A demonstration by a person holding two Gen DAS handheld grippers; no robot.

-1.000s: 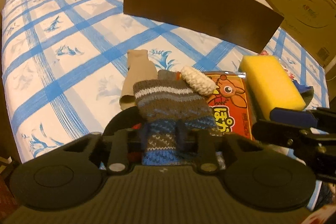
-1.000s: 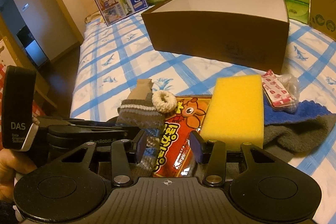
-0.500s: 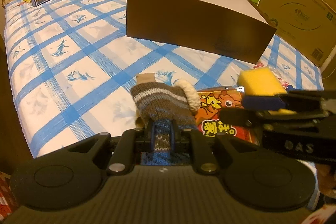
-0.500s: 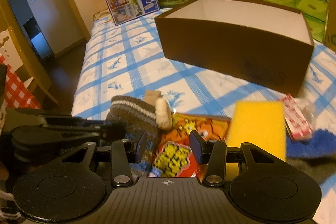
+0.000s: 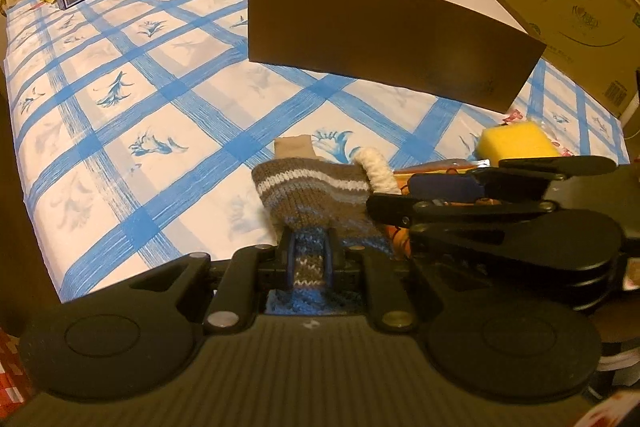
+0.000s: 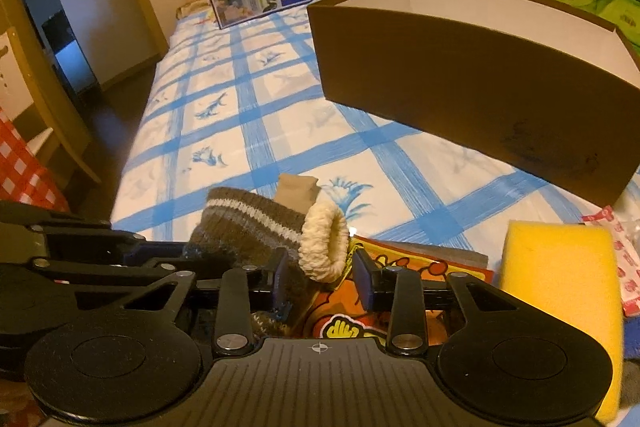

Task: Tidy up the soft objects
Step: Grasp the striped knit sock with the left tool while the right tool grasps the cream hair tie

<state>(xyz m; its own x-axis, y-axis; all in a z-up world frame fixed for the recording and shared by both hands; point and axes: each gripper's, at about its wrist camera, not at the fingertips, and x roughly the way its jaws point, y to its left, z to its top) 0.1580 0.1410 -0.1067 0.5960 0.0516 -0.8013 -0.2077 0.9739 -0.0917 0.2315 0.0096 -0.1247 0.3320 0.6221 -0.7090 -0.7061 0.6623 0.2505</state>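
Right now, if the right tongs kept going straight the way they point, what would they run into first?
Most likely the cream knitted ring. It already sits between the closing right tongs, against the striped knit sock that the left tongs hold. Past it lies the blue-checked bedsheet, though depth is hard to judge.

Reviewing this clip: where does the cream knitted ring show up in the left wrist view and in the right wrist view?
Left wrist: the cream knitted ring sits right of centre, standing against the right edge of the striped knit sock.
Right wrist: low and central, between the fingers of the right claw, whose jaws are closing around it.
Shared landmark: the brown open box, behind the ring in both views.
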